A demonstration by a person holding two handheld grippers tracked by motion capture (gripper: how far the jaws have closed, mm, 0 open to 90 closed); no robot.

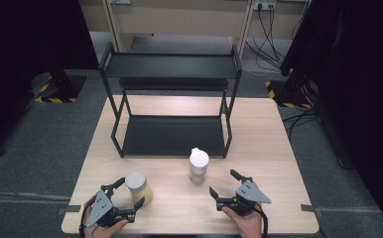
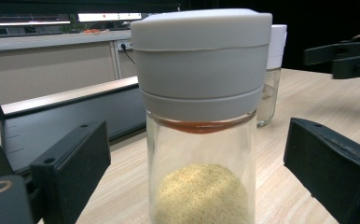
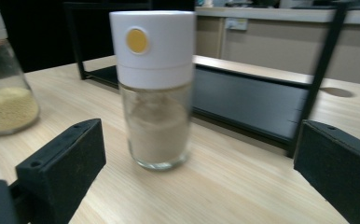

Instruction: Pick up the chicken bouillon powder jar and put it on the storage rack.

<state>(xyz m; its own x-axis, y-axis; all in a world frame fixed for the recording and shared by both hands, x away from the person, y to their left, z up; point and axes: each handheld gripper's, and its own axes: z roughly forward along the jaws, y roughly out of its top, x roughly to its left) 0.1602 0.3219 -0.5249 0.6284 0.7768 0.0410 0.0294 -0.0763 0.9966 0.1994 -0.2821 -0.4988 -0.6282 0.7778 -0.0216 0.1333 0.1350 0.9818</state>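
Observation:
A glass jar with a grey lid [image 1: 138, 186] holding yellow grains stands near the table's front left. My left gripper [image 1: 126, 195] is open, its jaws on either side of this jar [image 2: 201, 116] with gaps on both sides. A taller glass jar with a white lid [image 1: 198, 165] holding pale powder stands at the table's middle front. My right gripper [image 1: 223, 183] is open just in front of it and to its right. In the right gripper view this white-lidded jar [image 3: 154, 88] stands beyond the two spread jaws, not between them.
A black two-tier metal rack [image 1: 172, 101] stands at the back half of the wooden table [image 1: 269, 148]. Its lower shelf [image 1: 172, 135] is bare. Dark curtains and cables line the floor beyond the table.

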